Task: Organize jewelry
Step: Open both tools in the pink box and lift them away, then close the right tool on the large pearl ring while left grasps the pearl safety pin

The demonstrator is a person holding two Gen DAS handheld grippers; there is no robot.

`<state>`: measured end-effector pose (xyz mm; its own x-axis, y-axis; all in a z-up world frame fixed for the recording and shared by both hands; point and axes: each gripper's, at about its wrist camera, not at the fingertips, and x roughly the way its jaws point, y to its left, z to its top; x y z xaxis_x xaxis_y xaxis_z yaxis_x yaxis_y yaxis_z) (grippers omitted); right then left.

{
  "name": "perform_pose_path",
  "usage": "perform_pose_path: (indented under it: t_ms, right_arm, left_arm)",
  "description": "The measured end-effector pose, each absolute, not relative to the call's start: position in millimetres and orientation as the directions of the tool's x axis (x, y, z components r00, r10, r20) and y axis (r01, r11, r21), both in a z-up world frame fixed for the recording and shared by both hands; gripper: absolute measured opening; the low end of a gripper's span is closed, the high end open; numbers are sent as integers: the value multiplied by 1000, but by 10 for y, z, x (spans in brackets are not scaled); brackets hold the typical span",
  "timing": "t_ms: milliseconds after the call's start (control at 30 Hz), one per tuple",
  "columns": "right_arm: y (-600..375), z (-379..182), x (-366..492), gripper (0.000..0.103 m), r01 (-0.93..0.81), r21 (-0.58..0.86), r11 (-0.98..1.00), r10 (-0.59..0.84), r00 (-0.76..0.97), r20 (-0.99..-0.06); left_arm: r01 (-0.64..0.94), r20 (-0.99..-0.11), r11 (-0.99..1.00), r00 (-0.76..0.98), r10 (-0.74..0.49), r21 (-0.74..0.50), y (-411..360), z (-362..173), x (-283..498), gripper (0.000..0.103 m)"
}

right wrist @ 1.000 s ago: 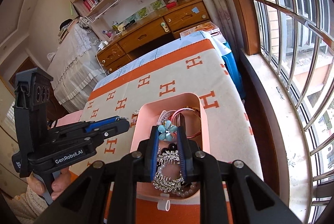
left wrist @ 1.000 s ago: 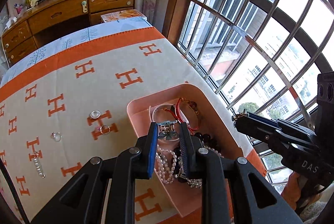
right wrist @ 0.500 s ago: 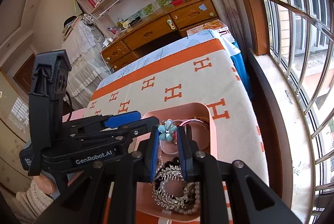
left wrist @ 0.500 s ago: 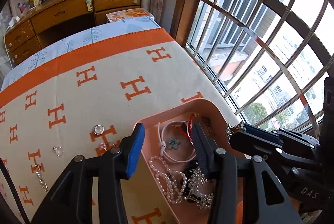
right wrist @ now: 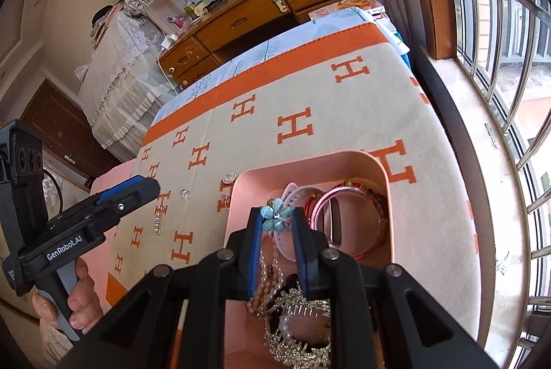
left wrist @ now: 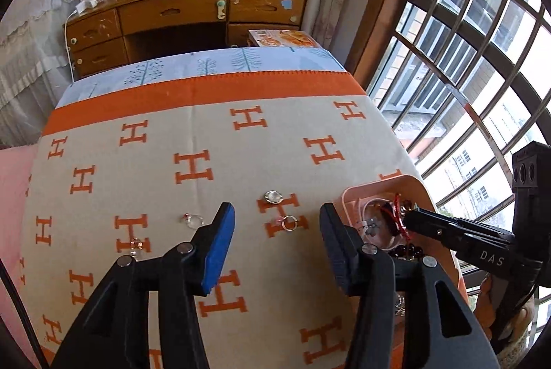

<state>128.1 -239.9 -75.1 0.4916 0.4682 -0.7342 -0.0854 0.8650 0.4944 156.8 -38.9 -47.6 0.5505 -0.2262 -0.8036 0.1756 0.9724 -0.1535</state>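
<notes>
The left gripper (left wrist: 277, 224) is seen low in the centre of the left wrist view, its jaws spreading with nothing between them — only the H-patterned blanket (left wrist: 206, 141) lies below. A small ring (left wrist: 289, 223) and a round brooch (left wrist: 273, 197) rest on the blanket just above the fingertips. At the right edge of that frame the pink tray (left wrist: 378, 185) is partly visible. In the right wrist view the right gripper (right wrist: 277, 219) is pinched on a blue flower ornament (right wrist: 275, 217), held over the tray — bangles (right wrist: 347, 214) at the tray's upper right, a rhinestone comb (right wrist: 299, 331) at the lower centre.
</notes>
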Motion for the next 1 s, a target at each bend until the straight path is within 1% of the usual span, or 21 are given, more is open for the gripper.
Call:
perform_pose_path:
  t_ms: [200,500,833,1000]
  right_arm:
    - [-2340,-709,1231,20,-59,475,878,441,485,-755]
    - [-2155,-557,1107,20,-57,432,900,399,503,-766]
    - [-1615,-258,1075,20,-166,370,914,400,516,-757]
    - [-1272,-204,1135,20,-220,347,912,411,504,-759]
  left_arm:
    - [116,-798,978,567,-207,-171,-21,-485,1462,51]
    - [67,-772,979,605,-193,-193,424,-376,1260,52]
    - [-3,-755,982,641,-142,-187,963,-222,1118,52]
    - [-25,-769,981,625,-135,-193,1122,-327,1102,52]
